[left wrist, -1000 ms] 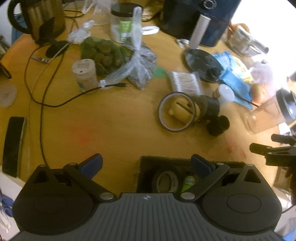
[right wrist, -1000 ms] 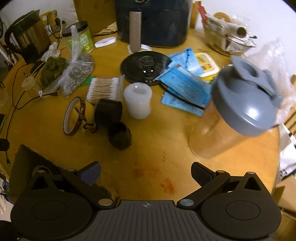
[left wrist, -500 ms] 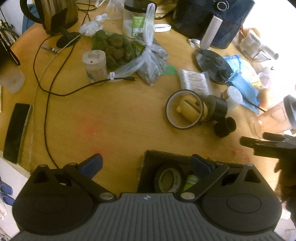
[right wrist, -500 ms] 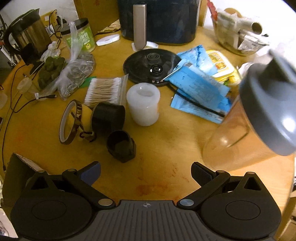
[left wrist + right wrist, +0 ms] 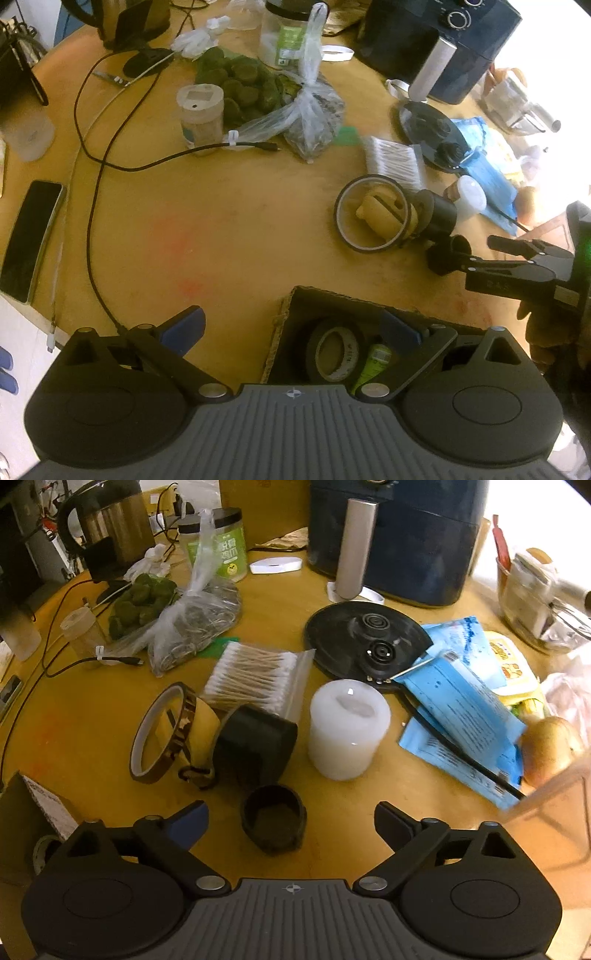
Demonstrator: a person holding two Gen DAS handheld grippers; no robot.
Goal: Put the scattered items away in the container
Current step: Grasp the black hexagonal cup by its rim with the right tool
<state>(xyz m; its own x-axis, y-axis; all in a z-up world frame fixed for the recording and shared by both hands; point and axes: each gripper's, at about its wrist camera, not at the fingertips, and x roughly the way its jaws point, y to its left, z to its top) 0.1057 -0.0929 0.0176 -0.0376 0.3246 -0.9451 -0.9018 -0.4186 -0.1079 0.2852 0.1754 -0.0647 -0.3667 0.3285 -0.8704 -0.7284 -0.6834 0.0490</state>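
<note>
A small black cup (image 5: pixel 273 825) stands on the wooden table between the fingers of my right gripper (image 5: pixel 290 821). The jaws are closing, and the pads stand clear of the cup on both sides. In the left wrist view the same gripper (image 5: pixel 474 251) reaches in from the right at the cup (image 5: pixel 441 260). My left gripper (image 5: pixel 291 325) hangs open and empty over the near corner of the cardboard box (image 5: pixel 291 306). A tape roll (image 5: pixel 334 350) and a green tube (image 5: pixel 371 363) lie in the box. Behind the cup are a brown tape ring (image 5: pixel 159 734), a black cylinder (image 5: pixel 255 746) and a white jar (image 5: pixel 349 727).
A bag of cotton swabs (image 5: pixel 255 675), a black kettle base (image 5: pixel 365 638) and blue packets (image 5: pixel 465 709) lie further back. A dark air fryer (image 5: pixel 399 535) stands at the rear. At the left are a phone (image 5: pixel 31 236), a black cable (image 5: pixel 92 206) and a plastic bag (image 5: pixel 306 110).
My right gripper moved forward and down, so the small black cup now sits between its fingers, which have narrowed a little. The left gripper stayed over the box.
</note>
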